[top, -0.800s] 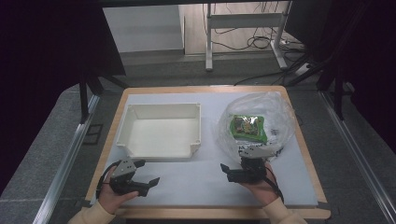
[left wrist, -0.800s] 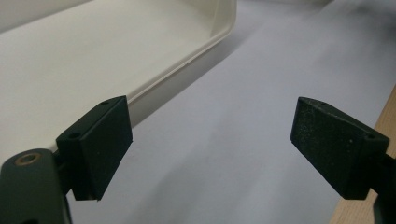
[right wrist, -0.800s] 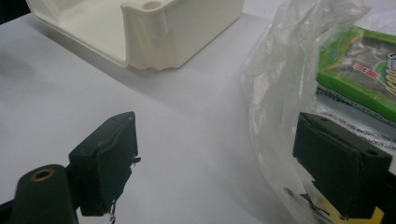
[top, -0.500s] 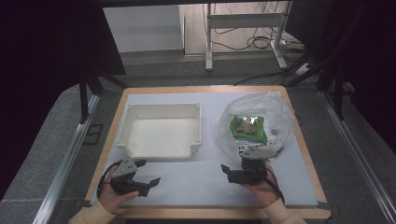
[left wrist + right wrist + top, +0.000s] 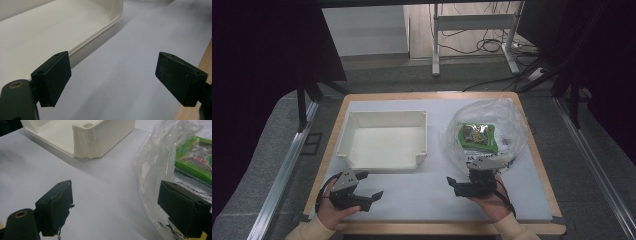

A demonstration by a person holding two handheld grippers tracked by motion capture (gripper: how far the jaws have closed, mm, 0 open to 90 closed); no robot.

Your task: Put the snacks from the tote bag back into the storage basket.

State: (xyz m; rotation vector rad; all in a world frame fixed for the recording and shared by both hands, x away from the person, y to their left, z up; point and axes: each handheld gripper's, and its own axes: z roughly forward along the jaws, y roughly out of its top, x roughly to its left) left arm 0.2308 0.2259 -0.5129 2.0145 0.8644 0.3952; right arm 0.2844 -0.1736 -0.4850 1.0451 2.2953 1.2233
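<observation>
While both grippers rest low at the near edge of the table (image 5: 532,200), the layout reads, left to right:

Left gripper (image 5: 371,196): held at about 7 o'clock on the table, fingers (image 5: 53,75) spread wide and released, nothing between them; in the left gripper view they frame bare white table surface.

White tray (image 5: 384,162): at about 10 o'clock, empty, its near wall just beyond the left gripper; its long axis runs 9 to 3 o'clock.

Right gripper (image 5: 455,186): at about 5 o'clock, fingers (image 5: 56,205) also parted and released, gripping nothing.

Clear plastic bag (image 5: 512,117): at about 2 o'clock, crumpled and puffed up; its near edge lies just beside the right gripper, at roughly 1 o'clock from those fingers.

Green packet (image 5: 478,137): inside the bag, lying flat, long axis roughly 10 to 4 o'clock.

Deciding relation: the bag sits far nearer the right gripper than the left; in the right gripper view the film rises just ahead of the right-hand finger.

Judgement: the right gripper looks best placed to take the bag's near edge, the left being well apart across the tray.
</observation>
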